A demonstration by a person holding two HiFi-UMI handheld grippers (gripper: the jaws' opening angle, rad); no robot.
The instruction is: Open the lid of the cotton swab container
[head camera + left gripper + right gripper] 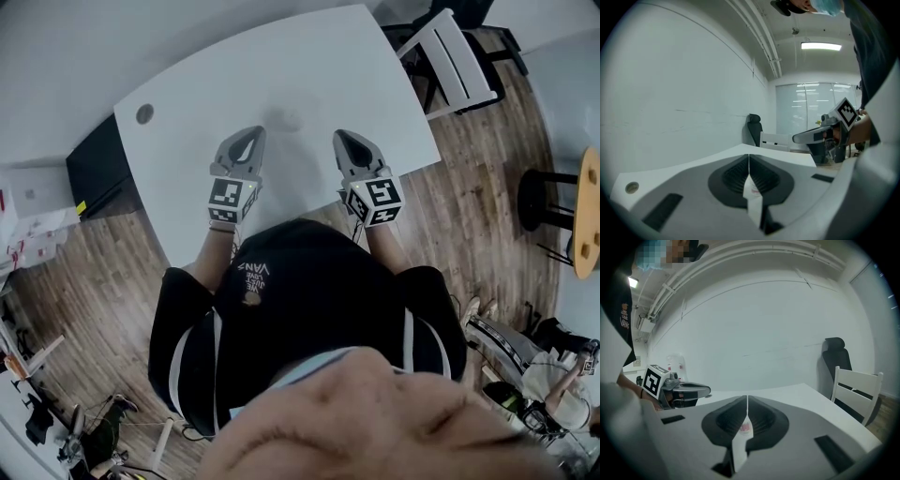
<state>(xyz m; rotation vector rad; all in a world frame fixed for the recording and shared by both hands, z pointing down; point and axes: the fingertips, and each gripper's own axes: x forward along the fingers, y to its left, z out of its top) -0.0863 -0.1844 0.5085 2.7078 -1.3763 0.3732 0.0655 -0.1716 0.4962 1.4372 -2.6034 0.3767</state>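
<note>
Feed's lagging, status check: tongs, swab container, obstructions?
Left tongs shut, empty. Right tongs shut, empty. No swab container visible on the table. Nothing blocking the tongs.

Cool, even indoor light fills all three views — a ceiling lamp (821, 46) glows at one o'clock in the left gripper view, the white counter (281, 84) shines with only faint shadows — while fisheye bending and dark corners ring each frame, and the head view's six o'clock is blurred.
</note>
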